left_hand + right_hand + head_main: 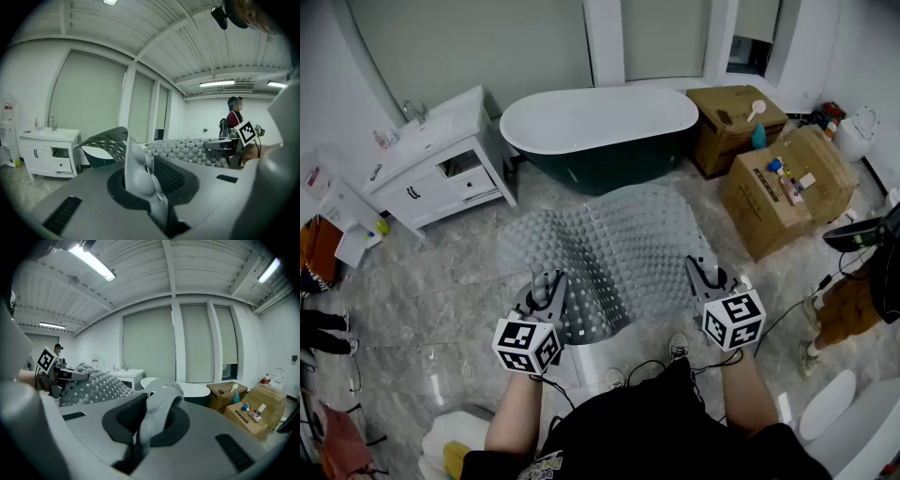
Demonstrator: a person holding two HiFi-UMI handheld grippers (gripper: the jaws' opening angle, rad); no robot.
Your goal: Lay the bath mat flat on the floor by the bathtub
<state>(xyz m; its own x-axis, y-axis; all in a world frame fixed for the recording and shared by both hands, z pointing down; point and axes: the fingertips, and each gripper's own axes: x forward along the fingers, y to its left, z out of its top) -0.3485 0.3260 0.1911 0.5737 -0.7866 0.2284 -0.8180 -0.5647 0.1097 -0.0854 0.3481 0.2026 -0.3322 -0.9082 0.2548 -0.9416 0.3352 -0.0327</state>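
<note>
You are holding the grey bubbled bath mat [619, 239] above the floor [459, 272], before the bathtub [600, 122]. The jaws of the left gripper [546, 286] and the right gripper [703, 274] are each clamping a near corner. The mat is sagging, so it is probably soft and light, and the corners seem the best hold.

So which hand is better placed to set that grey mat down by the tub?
Right, narrowly. The left gripper and right gripper are each shut on a near corner of the grey studded rubber bath mat, but the right is held further forward, toward the dark green bathtub. Really a two-handed job.
</note>
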